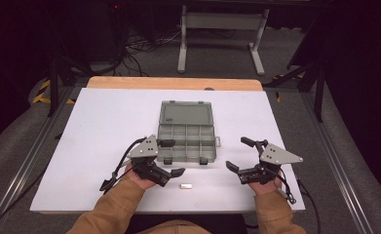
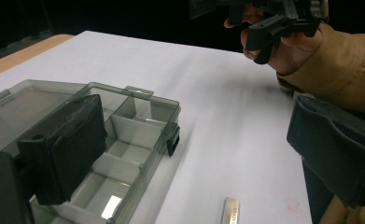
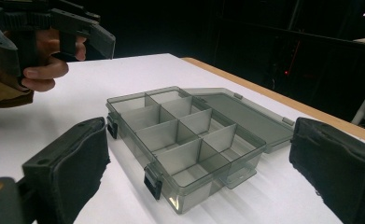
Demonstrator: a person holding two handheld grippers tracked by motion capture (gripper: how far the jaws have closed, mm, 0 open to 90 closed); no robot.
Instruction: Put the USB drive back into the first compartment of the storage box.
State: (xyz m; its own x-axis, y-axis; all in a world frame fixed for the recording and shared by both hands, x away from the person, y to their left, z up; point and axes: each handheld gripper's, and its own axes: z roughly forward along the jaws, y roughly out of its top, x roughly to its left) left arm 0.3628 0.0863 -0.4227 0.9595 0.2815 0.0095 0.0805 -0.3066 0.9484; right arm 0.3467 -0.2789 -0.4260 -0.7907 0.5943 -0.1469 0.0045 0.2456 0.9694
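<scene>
Lying on the white table (image 1: 105, 122) just right of the left gripper (image 1: 171, 157), nearer it than the right gripper (image 1: 239, 154), long axis left-right, near of the open compartment box (image 1: 187, 130): small metal bar (image 1: 185, 185); both grippers hovering, jaws apart, holding nothing.

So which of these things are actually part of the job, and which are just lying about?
In the job:
- open compartment box
- small metal piece on the table
- left claw, open
- right claw, open

Just there:
- white table sheet
- frame legs and cables on the floor behind
</scene>
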